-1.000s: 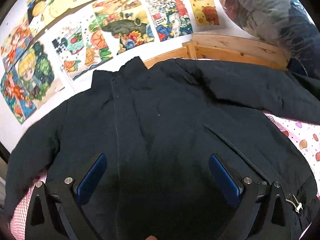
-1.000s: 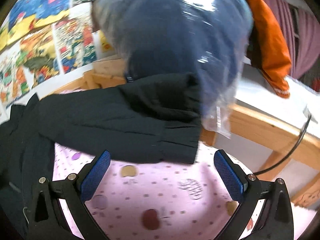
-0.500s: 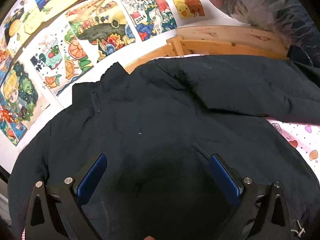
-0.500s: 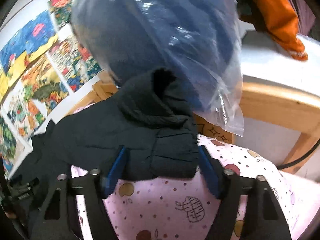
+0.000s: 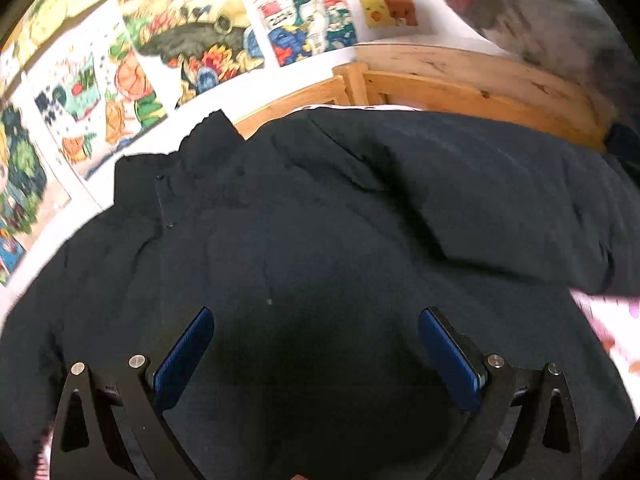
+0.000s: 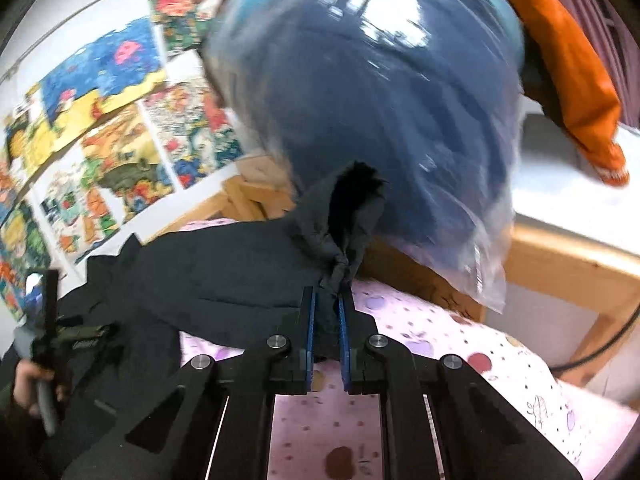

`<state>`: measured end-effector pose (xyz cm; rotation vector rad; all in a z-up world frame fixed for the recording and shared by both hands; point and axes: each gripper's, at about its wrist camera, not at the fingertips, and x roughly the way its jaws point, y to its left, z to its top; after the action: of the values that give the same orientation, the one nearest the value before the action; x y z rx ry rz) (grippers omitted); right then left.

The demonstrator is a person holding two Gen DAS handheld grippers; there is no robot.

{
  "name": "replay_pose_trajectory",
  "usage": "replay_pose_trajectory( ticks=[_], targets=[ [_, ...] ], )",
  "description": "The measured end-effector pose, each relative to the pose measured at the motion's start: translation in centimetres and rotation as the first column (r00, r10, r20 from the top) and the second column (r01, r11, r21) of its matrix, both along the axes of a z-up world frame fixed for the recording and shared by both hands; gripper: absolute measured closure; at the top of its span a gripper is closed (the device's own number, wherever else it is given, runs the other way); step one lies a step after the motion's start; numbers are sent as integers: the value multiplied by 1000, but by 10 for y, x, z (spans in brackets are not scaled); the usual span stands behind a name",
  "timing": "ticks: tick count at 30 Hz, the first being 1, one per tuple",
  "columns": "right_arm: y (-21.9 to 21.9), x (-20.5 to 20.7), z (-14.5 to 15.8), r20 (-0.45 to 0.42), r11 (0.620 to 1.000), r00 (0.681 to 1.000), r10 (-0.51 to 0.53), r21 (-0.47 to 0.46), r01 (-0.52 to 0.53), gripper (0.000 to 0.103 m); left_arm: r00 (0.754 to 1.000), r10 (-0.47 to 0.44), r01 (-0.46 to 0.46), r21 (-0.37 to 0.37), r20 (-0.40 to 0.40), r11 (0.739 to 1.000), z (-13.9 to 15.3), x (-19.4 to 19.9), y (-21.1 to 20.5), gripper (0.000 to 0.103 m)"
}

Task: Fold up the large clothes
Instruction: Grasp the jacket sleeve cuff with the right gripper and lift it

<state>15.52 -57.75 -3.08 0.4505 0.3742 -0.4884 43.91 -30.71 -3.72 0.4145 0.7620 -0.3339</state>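
Note:
A large black padded jacket (image 5: 320, 240) lies spread on a bed with a pink patterned sheet (image 6: 420, 328). Its collar (image 5: 208, 132) points toward the wall and one sleeve (image 5: 500, 200) stretches to the right. My left gripper (image 5: 316, 344) hovers open just above the jacket's body, with nothing between its blue pads (image 5: 184, 352). In the right wrist view my right gripper (image 6: 327, 304) is closing its jaws on the cuff end of the sleeve (image 6: 344, 240), which bunches up between the pads and rises off the sheet. A hand (image 6: 28, 384) holds the left gripper's handle at far left.
A wooden bed frame (image 5: 460, 88) runs behind the jacket, under a wall of colourful drawings (image 5: 192, 48). A big blue bundle in clear plastic (image 6: 380, 100) hangs right behind the sleeve cuff, an orange garment (image 6: 580, 92) beyond it. A cable (image 6: 600, 344) trails at right.
The right gripper went from wide open to closed on the sleeve cuff and lifted it. The left gripper slid across the jacket, staying open.

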Motion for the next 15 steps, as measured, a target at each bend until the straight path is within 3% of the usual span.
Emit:
replay_pose_trajectory(
  ticks=[8, 12, 15],
  targets=[
    [14, 2, 23, -7, 996, 999, 48, -69, -49, 94, 995, 98, -98, -29, 20, 995, -11, 71, -15, 0],
    [22, 3, 34, -16, 991, 997, 69, -116, -70, 94, 992, 113, -117, -82, -55, 990, -26, 99, -28, 0],
    [28, 6, 44, -20, 985, 996, 88, -144, -90, 94, 987, 120, -127, -66, -109, 990, -45, 109, -38, 0]
  ],
)
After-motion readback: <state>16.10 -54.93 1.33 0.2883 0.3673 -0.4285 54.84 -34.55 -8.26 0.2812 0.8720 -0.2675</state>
